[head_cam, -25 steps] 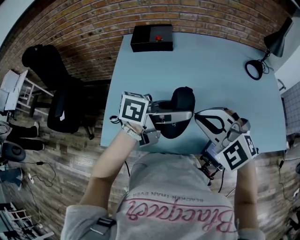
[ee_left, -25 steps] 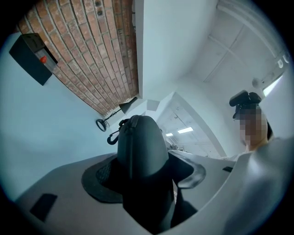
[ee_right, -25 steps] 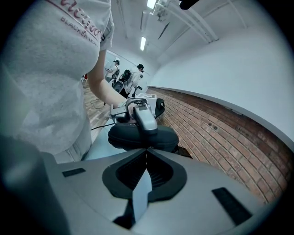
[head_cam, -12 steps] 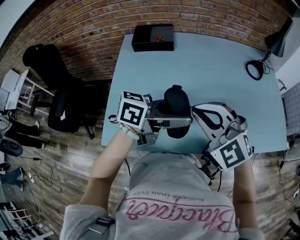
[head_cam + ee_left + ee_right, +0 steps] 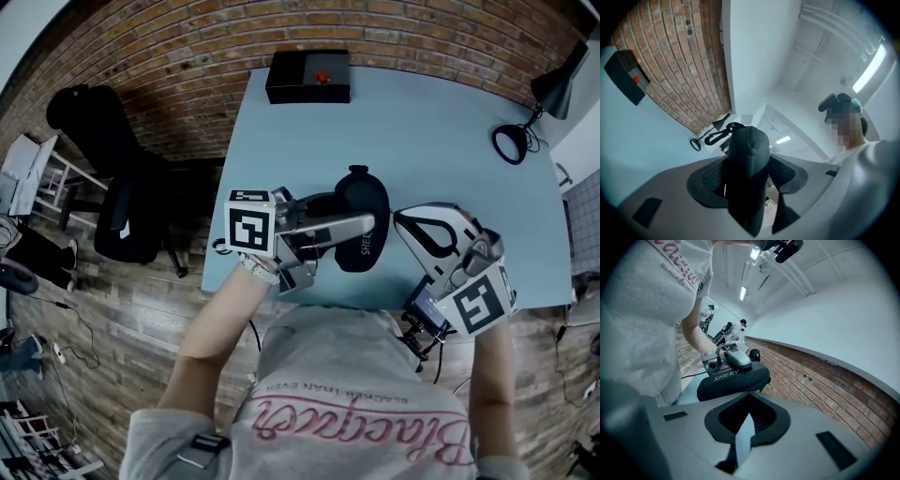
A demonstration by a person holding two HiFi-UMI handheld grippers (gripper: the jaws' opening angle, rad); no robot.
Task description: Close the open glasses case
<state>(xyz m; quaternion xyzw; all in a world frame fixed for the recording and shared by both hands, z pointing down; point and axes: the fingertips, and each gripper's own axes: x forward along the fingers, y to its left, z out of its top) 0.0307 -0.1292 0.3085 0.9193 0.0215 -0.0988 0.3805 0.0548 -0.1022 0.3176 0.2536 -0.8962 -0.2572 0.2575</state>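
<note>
Lid has folded down since a second ago: glasses case (image 5: 364, 217) now looks shut, clamped in my left gripper (image 5: 361, 225) jaws, which have just been closing, near the tabletop (image 5: 422, 131) 6 o'clock edge. Right gripper (image 5: 746, 427) waits at the case's 3 o'clock, jaws slightly apart, empty. Closing looks about done.

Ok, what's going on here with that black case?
A person at the blue table holds a gripper in each hand. The left gripper has the black glasses case between its jaws, which have just been closing on it; the case looks shut or nearly so. The right gripper hangs beside it, holding nothing.
</note>
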